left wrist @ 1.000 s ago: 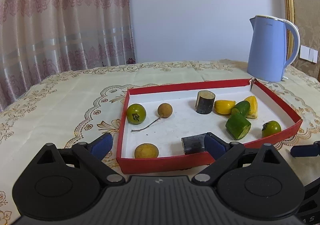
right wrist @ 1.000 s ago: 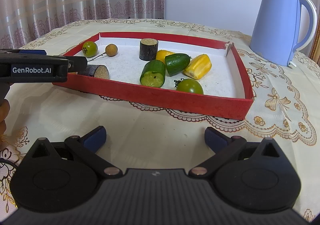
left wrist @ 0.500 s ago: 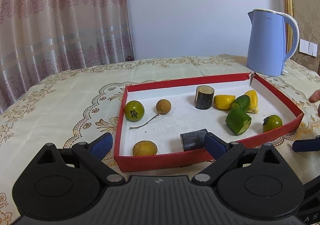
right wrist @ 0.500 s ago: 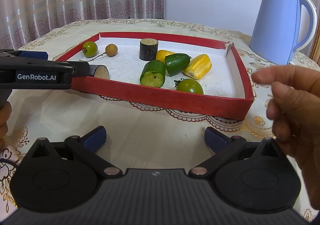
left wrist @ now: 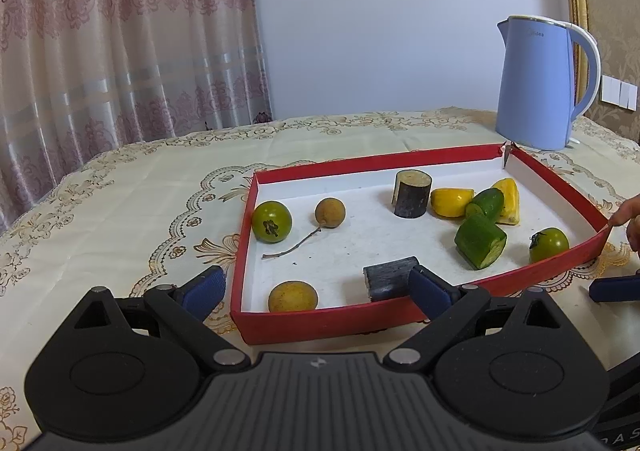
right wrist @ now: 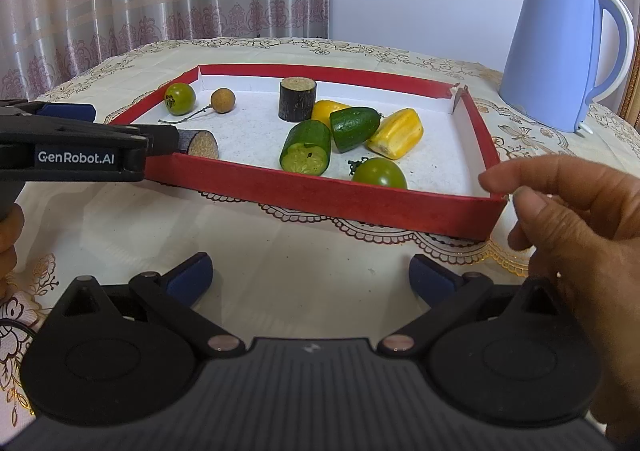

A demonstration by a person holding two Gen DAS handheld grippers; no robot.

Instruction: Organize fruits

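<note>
A red tray point(left wrist: 320, 315) point(right wrist: 360, 207) with a white floor holds the fruit: two green tomatoes point(left wrist: 271, 221) point(left wrist: 549, 245), two brown longans point(left wrist: 329, 212) point(left wrist: 293, 295), two dark sugarcane pieces point(left wrist: 412, 193) point(left wrist: 386, 282), two cucumber pieces point(left wrist: 480, 242) and yellow pieces point(left wrist: 451, 201). My left gripper point(left wrist: 314, 289) is open and empty, straddling the tray's near left corner. My right gripper point(right wrist: 310, 277) is open and empty over the cloth in front of the tray. A bare hand point(right wrist: 580, 219) touches the tray's near right corner.
A blue electric kettle point(left wrist: 538, 85) point(right wrist: 560, 51) stands behind the tray's far right corner. An embroidered cream tablecloth point(left wrist: 120, 203) covers the table. Curtains hang behind on the left. The left gripper's body point(right wrist: 76, 155) shows at the left of the right wrist view.
A bare hand came in from the right and reached the tray's near right corner. The left gripper drew back and rose a little. The right gripper stayed put.
</note>
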